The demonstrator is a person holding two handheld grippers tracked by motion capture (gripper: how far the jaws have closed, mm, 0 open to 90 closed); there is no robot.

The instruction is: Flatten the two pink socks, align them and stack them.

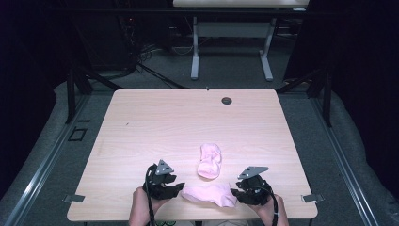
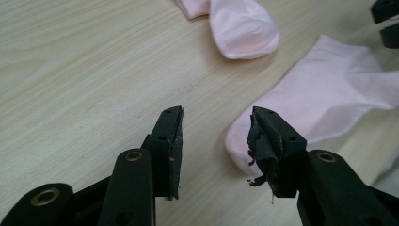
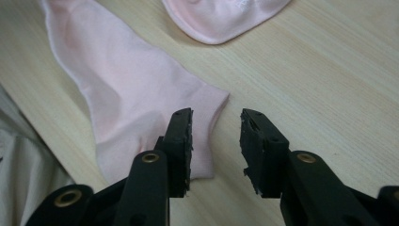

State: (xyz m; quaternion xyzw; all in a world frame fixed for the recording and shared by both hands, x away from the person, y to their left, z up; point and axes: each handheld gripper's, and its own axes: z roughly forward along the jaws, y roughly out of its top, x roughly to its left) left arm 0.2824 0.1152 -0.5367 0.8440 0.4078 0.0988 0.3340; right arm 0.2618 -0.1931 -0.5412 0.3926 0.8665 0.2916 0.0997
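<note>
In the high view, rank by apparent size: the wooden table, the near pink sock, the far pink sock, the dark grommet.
1. wooden table
2. near pink sock and far pink sock: look about alike, so unranked; the grippers cover the near one's ends
3. dark grommet

Beyond my wooden tabletop (image 1: 155, 122), with its dark round grommet (image 1: 227, 100) near the far edge, I see another white-legged table (image 1: 230, 28) on grey floor (image 1: 221, 70).

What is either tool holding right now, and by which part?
Nothing. Both the left tool and right tool are open beside the near sock.
</note>
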